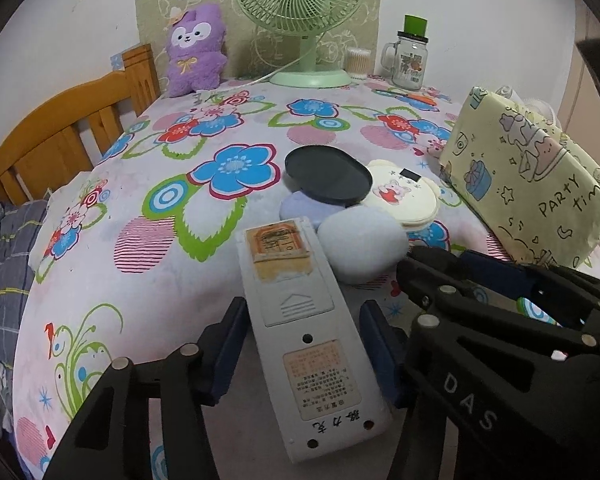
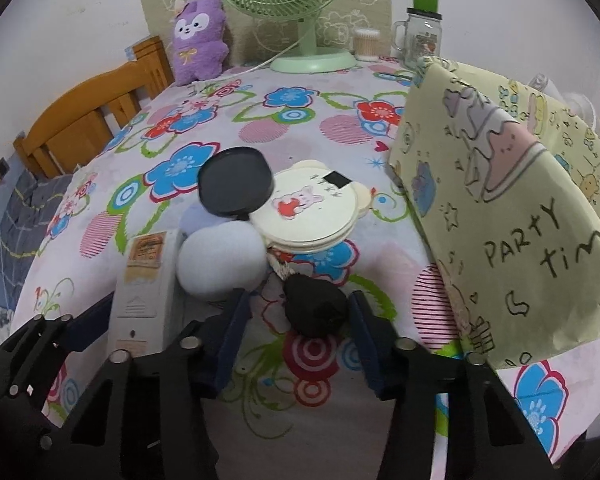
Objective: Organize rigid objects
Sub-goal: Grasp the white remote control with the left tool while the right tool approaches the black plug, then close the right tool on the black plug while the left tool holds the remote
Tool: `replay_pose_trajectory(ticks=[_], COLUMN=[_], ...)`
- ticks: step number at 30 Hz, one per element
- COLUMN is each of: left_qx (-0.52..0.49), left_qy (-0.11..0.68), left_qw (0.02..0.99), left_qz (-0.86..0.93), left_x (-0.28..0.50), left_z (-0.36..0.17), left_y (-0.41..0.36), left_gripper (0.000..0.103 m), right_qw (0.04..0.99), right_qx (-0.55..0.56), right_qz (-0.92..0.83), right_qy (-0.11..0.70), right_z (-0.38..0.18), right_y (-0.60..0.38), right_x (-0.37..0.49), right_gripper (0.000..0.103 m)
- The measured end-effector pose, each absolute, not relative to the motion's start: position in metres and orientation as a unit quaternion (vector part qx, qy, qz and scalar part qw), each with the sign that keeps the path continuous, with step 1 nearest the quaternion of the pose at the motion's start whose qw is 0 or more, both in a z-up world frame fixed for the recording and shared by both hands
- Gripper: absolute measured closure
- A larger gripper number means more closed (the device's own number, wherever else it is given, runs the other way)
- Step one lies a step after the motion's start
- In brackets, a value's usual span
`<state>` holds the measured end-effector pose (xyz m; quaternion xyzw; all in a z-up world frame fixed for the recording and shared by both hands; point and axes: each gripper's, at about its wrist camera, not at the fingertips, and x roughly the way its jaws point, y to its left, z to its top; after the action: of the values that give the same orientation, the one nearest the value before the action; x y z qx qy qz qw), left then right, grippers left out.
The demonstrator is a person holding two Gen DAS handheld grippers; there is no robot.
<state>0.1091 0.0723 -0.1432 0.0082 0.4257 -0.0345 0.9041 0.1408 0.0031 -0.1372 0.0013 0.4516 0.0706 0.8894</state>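
Tongs come first, one pair in each hand, both tipped down at the table. The left tongs (image 1: 300, 344) sit around a white remote (image 1: 304, 344) that lies face down, its back label up. Their blue pads are right at its two long sides, most likely so it can be lifted. I cannot tell if they squeeze it yet. The right tongs (image 2: 298, 324) have a small black lump (image 2: 314, 310) between the pads. A thin gap shows on each side, so they do not hold it. It looks like the next thing to grab.

Just past the tongs is a little heap, all touching: two pale soft puffs (image 2: 220, 260), a cream round case (image 2: 312, 212) with a bunny on it, and a dark round lid (image 2: 236, 182) leaning on top. They seem pushed together to be sorted.

On the right leans a yellow bag (image 2: 500, 216), maybe where hard things go.

Far back, by the wall, stand a purple plush (image 1: 196, 50), a green fan (image 1: 300, 0) and a glass jar (image 1: 410, 60), out of the way.
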Motion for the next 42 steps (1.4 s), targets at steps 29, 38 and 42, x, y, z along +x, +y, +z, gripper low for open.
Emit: replay_pose_trajectory(ticks=[29, 38, 42], left_qx=[0.001, 0.011, 0.012], left_qy=[0.431, 0.431, 0.433], left_qw=[0.902, 0.902, 0.901], left_qz=[-0.012, -0.017, -0.016], left_x=[0.099, 0.108, 0.109], left_z=[-0.139, -0.139, -0.139], left_y=[0.093, 0.094, 0.094], left_gripper=[0.058, 0.058, 0.058], right_qw=[0.879, 0.88, 0.88], right_qx=[-0.032, -0.071, -0.068], right_qz=[0.101, 0.105, 0.106], right_qy=[0.465, 0.457, 0.458], right_z=[-0.138, -0.139, -0.139], right_y=[0.013, 0.022, 0.021], right_x=[0.144, 0.157, 0.158], right_gripper=[0.054, 0.068, 0.069])
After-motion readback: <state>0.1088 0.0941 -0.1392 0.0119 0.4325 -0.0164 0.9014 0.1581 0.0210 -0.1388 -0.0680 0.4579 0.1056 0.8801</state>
